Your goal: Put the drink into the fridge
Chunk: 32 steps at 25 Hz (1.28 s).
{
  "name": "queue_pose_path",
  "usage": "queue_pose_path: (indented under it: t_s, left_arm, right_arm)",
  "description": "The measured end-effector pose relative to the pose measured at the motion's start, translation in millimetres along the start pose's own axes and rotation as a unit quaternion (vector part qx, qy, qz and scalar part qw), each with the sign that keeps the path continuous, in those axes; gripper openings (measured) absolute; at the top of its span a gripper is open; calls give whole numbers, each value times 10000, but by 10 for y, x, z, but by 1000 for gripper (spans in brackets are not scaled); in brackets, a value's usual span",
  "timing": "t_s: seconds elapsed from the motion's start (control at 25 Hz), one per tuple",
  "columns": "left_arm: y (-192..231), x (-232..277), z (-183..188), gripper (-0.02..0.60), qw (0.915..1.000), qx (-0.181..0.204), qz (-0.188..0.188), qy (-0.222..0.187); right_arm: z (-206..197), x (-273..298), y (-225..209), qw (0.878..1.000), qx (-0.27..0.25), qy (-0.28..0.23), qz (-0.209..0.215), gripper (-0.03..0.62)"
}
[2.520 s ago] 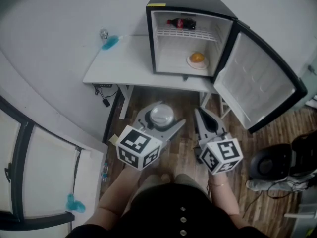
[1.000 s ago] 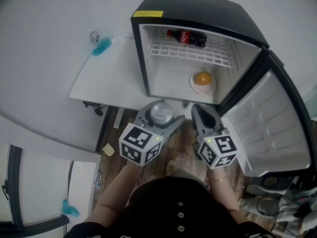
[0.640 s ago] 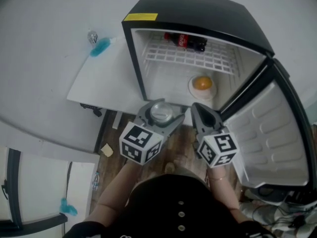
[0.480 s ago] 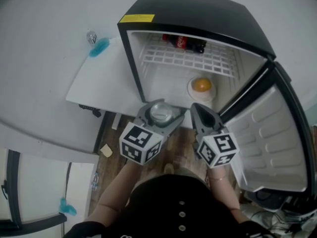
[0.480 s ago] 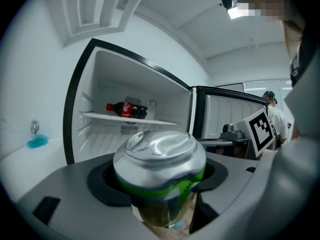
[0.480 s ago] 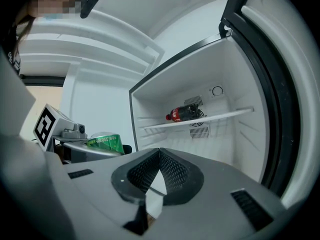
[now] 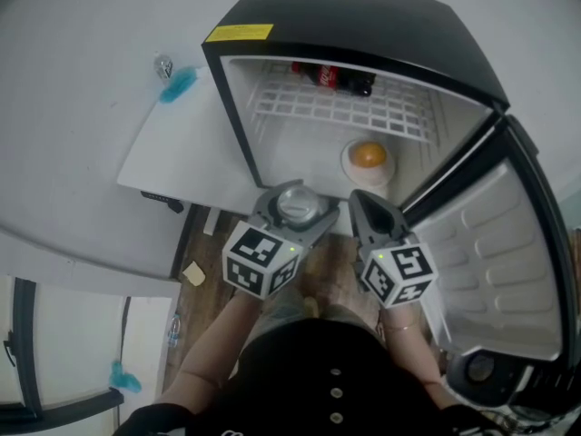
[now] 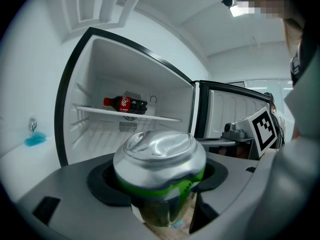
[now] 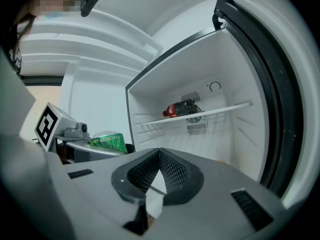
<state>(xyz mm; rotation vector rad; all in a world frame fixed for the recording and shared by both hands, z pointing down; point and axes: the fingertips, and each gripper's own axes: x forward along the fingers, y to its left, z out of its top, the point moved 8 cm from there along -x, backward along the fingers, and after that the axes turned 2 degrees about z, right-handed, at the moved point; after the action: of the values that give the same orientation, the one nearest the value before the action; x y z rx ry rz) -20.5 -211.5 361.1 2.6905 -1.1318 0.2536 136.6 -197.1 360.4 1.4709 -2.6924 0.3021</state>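
Observation:
A silver and green drink can (image 8: 160,164) stands upright between the jaws of my left gripper (image 7: 295,209), which is shut on it. The same can (image 7: 296,205) shows from above, just in front of the open black mini fridge (image 7: 363,25). My right gripper (image 7: 370,209) is shut and holds nothing; it hovers beside the can (image 9: 107,141), near the fridge's lower front edge. Inside the fridge (image 8: 125,84), a cola bottle (image 7: 333,76) lies on the wire shelf (image 7: 345,107), and an orange (image 7: 369,155) rests on a small plate below it.
The fridge door (image 7: 495,262) hangs wide open to the right. The fridge stands on a white table (image 7: 177,153), with a blue thing (image 7: 178,84) and a small shiny object at its far left corner. Wooden floor (image 7: 331,266) lies below me.
The fridge has come closer and larger in the head view as I moved toward it. Both grippers keep their places, the left still shut on the can.

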Motion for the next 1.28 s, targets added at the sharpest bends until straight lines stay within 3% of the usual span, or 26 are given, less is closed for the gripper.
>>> queue_pose_path:
  t_s: [0.96, 1.28]
  left_arm:
    - [177, 51, -31, 347, 9991, 132, -359, 169]
    - [256, 128, -86, 347, 9995, 184, -265, 65]
  right_arm:
    - [-86, 191, 103, 9987, 385, -128, -301, 9]
    - [-130, 249, 44, 9984, 249, -35, -498, 9]
